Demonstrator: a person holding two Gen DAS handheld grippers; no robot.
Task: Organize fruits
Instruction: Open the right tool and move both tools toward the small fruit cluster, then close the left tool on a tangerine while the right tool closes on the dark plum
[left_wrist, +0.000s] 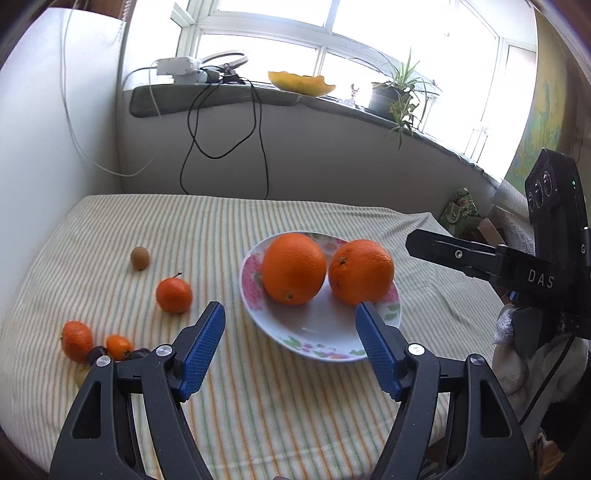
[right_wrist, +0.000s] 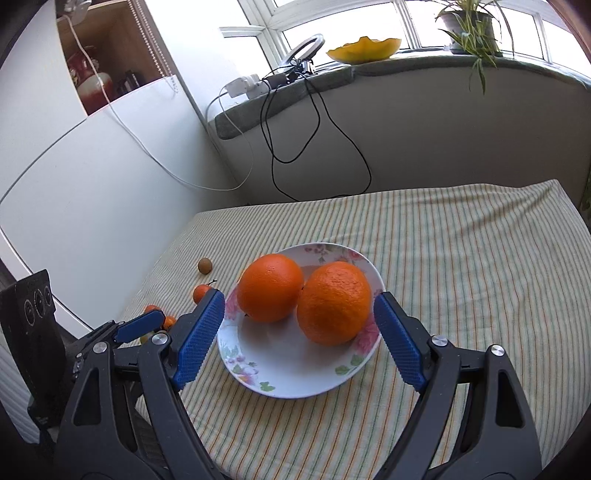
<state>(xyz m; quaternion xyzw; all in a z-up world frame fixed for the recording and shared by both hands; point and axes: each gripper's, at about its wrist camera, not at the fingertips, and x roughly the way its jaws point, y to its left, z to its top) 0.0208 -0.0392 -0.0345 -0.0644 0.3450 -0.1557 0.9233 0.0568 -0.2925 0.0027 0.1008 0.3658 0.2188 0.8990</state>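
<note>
A floral plate (left_wrist: 317, 332) (right_wrist: 295, 373) on the striped cloth holds two large oranges, one on the left (left_wrist: 293, 267) (right_wrist: 269, 288) and one on the right (left_wrist: 360, 271) (right_wrist: 332, 302). My left gripper (left_wrist: 291, 313) is open and empty just before the plate. My right gripper (right_wrist: 299, 301) is open; the right orange sits ahead of its pads, which do not touch it. Left of the plate lie a mandarin (left_wrist: 173, 295), a kiwi (left_wrist: 139, 257), another mandarin (left_wrist: 77, 339), a small orange fruit (left_wrist: 119, 346) and dark plums (left_wrist: 96, 355).
The right gripper's black body (left_wrist: 480, 258) reaches in from the right of the plate. Black cables (left_wrist: 258, 147) hang from the windowsill (left_wrist: 229, 98), which carries a yellow bowl (left_wrist: 301, 84) and a potted plant (left_wrist: 395, 92). A white cabinet (right_wrist: 92, 177) flanks the table's left side.
</note>
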